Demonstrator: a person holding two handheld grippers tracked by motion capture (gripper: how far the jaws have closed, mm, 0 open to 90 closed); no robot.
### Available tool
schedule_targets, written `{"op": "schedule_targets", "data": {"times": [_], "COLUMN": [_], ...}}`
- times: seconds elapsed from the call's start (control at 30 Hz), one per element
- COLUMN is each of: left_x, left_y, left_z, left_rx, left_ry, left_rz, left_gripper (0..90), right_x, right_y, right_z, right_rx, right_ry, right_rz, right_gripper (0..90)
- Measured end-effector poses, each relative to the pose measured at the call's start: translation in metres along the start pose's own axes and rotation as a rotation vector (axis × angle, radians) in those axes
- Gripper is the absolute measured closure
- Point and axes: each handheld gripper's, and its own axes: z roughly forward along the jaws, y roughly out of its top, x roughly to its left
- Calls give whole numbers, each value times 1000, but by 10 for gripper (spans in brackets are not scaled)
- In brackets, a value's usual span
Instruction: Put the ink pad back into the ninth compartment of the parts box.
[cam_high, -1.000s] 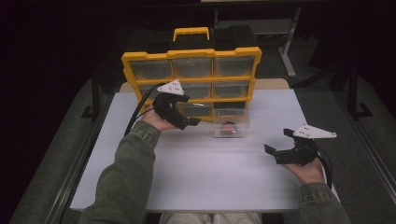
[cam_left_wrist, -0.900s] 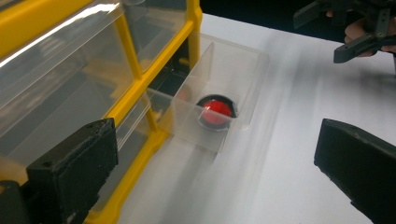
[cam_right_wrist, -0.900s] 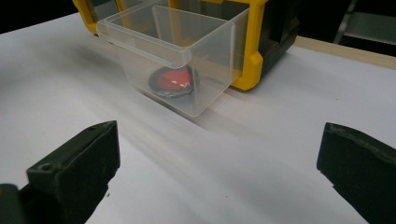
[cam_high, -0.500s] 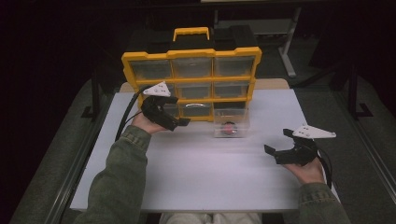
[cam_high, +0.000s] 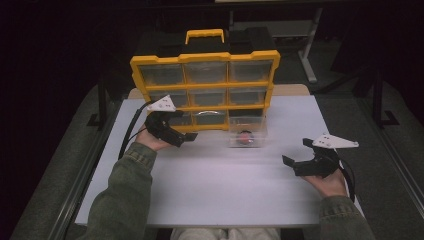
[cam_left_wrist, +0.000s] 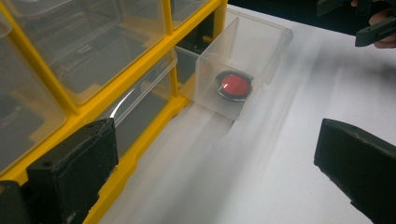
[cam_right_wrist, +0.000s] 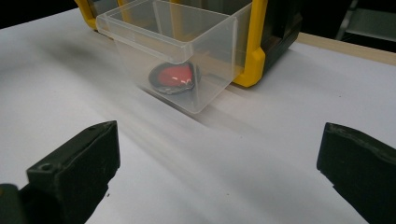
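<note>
The tabletop (cam_high: 210, 190) is viewed from above and behind the person, facing forward and down, fairly far off. The left tool (cam_high: 189, 136) camera is held low and close along the yellow organizer (cam_left_wrist: 140, 77) front. The right tool (cam_high: 295, 159) camera is aimed low across the tabletop. The pulled-out clear drawer (cam_right_wrist: 177, 56) with the red disc (cam_left_wrist: 233, 86) is shared by all views.

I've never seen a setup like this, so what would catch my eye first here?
Probably the yellow organizer standing at the table's far edge, with one clear drawer pulled out at its bottom right. Inside that drawer lies a red disc. The left gripper hovers open by the organizer's lower left; the right gripper waits open nearer the person.
</note>
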Motion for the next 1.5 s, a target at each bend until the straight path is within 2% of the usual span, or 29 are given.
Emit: {"op": "schedule_targets", "data": {"times": [0.13,0.37,0.67,0.93,1.27,1.5], "left_x": [-4,-7,-13,-11,-9,-7], "left_y": [-9,-24,-40,-57,-80,-92], "left_z": [-3,-7,-7,-15,-34,-51], "left_rx": [2,-6,-14,-47,-126,-231], "left_ry": [17,33,55,86,146,202], "left_rz": [8,-7,-7,-50,-112,-163], "left_gripper": [0,0,0,0,0,0], "right_x": [0,1,1,1,1,2], "right_y": [0,0,0,-1,-1,-1], "right_z": [0,1,1,2,2,2], "right_rx": [0,3,4,10,10,9], "right_ry": [0,0,0,3,6,5], "right_rz": [0,-2,-1,0,2,2], "right_gripper": [0,0,0,0,0,0]}}
